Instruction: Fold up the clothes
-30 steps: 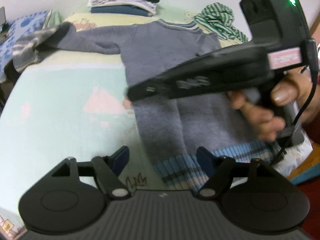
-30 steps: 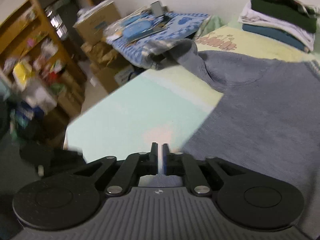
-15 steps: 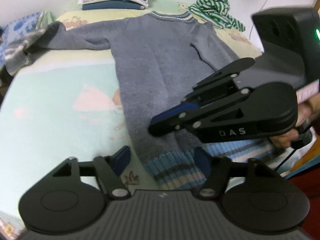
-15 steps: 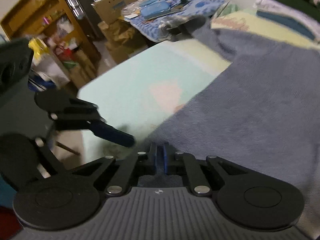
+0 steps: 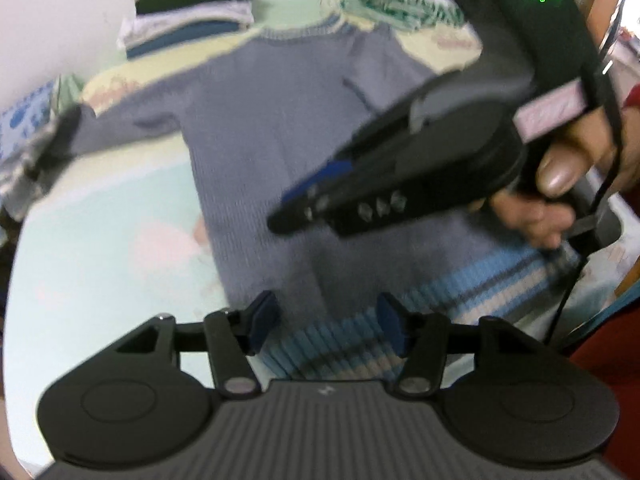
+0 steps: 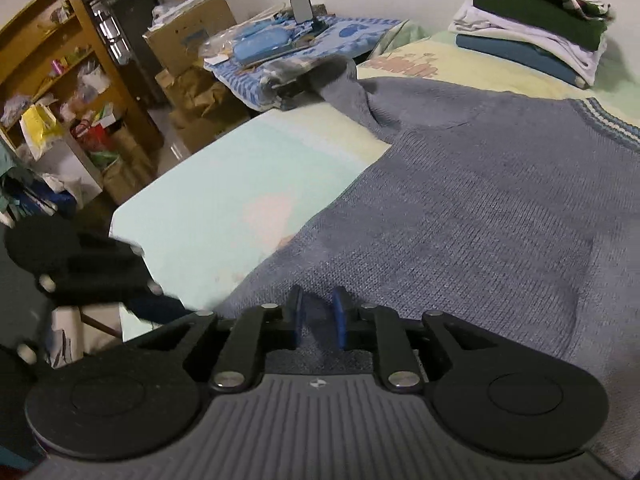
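Grey knit sweater (image 6: 480, 208) flat on bed (image 6: 248, 184), long axis hem-to-collar running away from left gripper (image 5: 326, 324) — spread wide just above striped hem (image 5: 460, 292); right gripper (image 6: 318, 318) slightly parted, empty, over sweater's side edge.

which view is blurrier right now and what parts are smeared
Left wrist view: clearly blurrier; the grey sweater, folded stack and the right tongs crossing the frame are all motion-smeared, while the left tongs read sharper. Right wrist view: mostly crisp, sweater knit visible; only the left tongs at the lower-left edge are blurred. Both show fisheye bending.
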Demonstrator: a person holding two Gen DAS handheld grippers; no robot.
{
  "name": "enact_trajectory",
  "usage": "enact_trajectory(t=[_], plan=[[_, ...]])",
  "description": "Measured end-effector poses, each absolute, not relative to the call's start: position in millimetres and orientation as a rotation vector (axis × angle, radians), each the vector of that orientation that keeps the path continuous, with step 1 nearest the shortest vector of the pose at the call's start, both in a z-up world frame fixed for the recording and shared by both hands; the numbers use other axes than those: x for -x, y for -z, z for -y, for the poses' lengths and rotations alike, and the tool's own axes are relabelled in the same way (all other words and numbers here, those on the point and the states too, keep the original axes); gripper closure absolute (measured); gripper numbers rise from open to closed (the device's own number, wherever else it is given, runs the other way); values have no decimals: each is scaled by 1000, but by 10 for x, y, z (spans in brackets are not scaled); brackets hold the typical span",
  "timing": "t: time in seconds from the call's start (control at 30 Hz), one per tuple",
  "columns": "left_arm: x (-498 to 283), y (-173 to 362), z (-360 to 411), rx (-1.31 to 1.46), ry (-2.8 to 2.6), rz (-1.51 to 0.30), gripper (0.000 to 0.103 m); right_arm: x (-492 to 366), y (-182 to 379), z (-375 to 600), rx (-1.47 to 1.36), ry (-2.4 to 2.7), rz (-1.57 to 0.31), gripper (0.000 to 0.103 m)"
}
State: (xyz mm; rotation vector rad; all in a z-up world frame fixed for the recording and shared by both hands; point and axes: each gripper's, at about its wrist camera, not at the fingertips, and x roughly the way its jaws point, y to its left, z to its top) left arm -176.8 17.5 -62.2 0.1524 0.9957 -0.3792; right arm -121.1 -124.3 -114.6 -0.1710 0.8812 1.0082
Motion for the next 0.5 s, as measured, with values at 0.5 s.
enact_trajectory(t=[0.5], plan=[[1536, 568, -275, -51, 290, -987, 28, 589, 897, 779, 441, -1049, -597, 65]])
